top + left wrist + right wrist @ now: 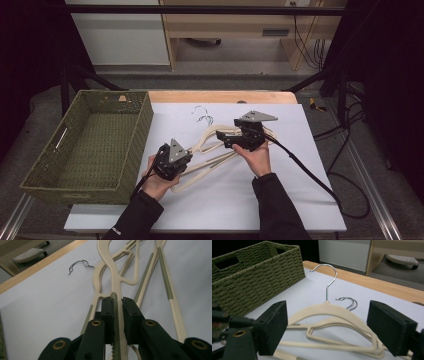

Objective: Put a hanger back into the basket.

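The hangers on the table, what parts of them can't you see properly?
- High view: where the hangers cross is covered by the left gripper and right gripper, so their number is unclear.
- Left gripper view: the clamped hanger arm is cut off by the bottom edge.
- High view: the metal hooks are too small to count.

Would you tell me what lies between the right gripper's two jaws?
In the right gripper view, the top hanger lies between the right gripper's open, untouching jaws.
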`<control>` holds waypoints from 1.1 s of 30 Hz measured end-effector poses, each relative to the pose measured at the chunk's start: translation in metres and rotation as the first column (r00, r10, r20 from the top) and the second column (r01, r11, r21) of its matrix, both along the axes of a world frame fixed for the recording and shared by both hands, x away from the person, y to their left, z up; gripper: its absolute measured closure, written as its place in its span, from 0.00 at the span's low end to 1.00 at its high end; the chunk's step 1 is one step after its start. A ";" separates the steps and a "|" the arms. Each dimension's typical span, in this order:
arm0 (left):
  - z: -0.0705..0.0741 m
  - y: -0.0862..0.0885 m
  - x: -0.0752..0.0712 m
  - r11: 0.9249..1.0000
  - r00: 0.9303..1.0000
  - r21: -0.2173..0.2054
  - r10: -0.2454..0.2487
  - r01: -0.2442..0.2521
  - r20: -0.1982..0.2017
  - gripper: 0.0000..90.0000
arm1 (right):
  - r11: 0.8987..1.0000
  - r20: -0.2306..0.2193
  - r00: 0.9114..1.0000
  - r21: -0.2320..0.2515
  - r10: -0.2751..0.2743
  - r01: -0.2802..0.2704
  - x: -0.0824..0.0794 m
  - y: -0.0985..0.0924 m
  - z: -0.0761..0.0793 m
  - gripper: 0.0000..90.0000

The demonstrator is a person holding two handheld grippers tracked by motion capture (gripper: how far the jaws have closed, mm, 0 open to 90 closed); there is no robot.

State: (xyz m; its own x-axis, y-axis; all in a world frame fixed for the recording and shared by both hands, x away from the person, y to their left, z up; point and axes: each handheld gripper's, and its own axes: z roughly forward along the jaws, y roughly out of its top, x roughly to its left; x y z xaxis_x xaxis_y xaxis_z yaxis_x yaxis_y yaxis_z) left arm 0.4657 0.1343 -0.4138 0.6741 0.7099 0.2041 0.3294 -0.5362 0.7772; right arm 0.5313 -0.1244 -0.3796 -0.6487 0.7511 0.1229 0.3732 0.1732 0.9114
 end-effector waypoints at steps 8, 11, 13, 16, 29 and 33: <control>0.002 -0.002 -0.004 1.000 1.000 -0.018 0.003 -0.003 0.011 0.89 | 1.000 -0.027 1.000 -0.024 0.011 -0.012 0.026 0.021 -0.005 0.32; 0.003 -0.001 -0.004 1.000 1.000 -0.008 -0.002 0.002 0.009 0.89 | 1.000 -0.031 0.999 -0.019 0.018 -0.019 0.032 0.026 -0.008 0.35; 0.003 -0.001 -0.004 1.000 1.000 -0.007 -0.002 0.002 0.011 0.89 | 0.999 -0.044 0.999 -0.027 0.018 -0.019 0.036 0.031 -0.012 0.39; 0.004 -0.002 -0.006 1.000 1.000 -0.006 -0.003 0.003 0.018 0.89 | 0.998 -0.058 0.998 -0.062 0.028 -0.032 0.043 0.041 -0.019 0.50; 0.006 -0.004 -0.011 1.000 0.999 -0.012 -0.027 0.028 0.025 0.89 | 0.997 -0.105 0.994 -0.065 0.037 -0.044 0.053 0.043 -0.016 0.84; 0.005 -0.005 -0.013 0.999 0.999 -0.017 -0.026 0.027 0.020 0.89 | 0.996 -0.094 0.994 -0.070 0.048 -0.055 0.054 0.042 -0.016 0.91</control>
